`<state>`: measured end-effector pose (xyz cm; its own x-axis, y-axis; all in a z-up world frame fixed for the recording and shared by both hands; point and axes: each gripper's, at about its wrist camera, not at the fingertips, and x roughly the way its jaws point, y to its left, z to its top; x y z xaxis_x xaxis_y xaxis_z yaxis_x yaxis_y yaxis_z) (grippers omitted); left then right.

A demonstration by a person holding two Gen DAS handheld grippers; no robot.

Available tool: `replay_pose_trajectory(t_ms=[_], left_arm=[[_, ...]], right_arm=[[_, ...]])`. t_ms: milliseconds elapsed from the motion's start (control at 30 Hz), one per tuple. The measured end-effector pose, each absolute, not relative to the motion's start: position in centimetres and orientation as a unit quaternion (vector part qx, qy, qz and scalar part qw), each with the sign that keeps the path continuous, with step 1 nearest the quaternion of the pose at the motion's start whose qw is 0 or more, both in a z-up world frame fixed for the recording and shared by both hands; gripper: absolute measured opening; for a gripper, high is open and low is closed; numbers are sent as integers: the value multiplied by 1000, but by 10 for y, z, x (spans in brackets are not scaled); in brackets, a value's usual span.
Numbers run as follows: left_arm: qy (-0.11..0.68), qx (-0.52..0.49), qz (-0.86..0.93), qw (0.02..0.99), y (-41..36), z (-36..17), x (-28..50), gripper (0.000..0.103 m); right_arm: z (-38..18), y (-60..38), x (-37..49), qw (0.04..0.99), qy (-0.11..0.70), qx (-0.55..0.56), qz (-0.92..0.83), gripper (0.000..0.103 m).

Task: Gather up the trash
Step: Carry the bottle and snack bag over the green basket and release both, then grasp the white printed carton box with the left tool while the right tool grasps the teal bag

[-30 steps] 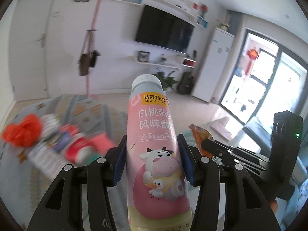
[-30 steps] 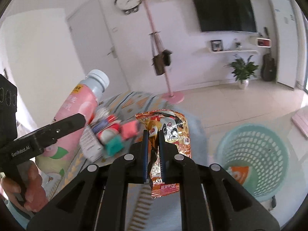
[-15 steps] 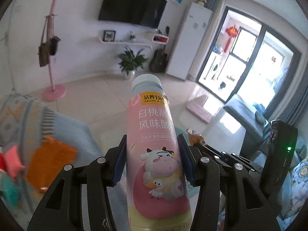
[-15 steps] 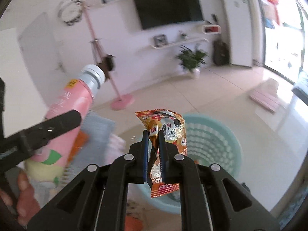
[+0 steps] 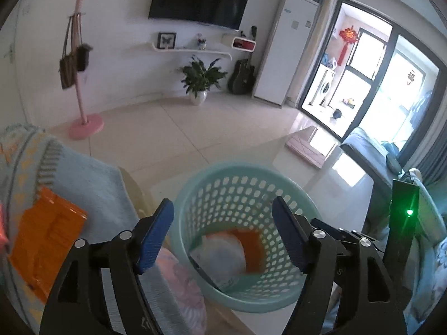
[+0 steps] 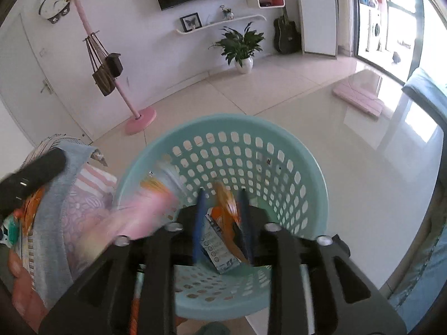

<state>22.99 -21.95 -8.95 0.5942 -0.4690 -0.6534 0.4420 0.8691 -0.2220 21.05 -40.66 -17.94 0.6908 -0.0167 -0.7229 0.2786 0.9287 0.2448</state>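
Note:
A teal perforated basket (image 5: 223, 178) stands on the floor below both grippers; it also shows in the right wrist view (image 6: 251, 128). My left gripper (image 5: 223, 237) is open and empty above it. The pink yoghurt bottle (image 6: 139, 217) is a blur, falling over the basket's left rim. My right gripper (image 6: 220, 223) is open, and the orange snack packet (image 6: 227, 205) is dropping loose between its fingers. A white and orange piece of trash (image 5: 232, 248) lies in the basket's bottom.
A blue-grey cloth covers the table (image 5: 83, 173) at left, with an orange packet (image 5: 42, 240) on it. A pink coat stand (image 6: 139, 117), a potted plant (image 6: 240, 47) and a pink mat (image 6: 360, 97) are on the tiled floor.
Both grippers have swung from the table over the basket and opened. The left let go of the pink bottle, the right let go of the snack packet; both are falling in.

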Motion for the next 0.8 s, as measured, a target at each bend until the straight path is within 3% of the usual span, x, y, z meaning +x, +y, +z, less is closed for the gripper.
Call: replay_pose_trajectory(t_ms=[67,400,800], left_arm=[[363,-23,-256,896,-215,-81,225,71],[309,-56,-243,918,-167,-33,181,71],[277,-104,-115,948,-19,-8,121,77]], right_arm=[[-175,-405,206,907,376,169,-82,45],[-118,-360,179,935,320,143,-47,45],[-70,-232,152,959,261,94,58,51]])
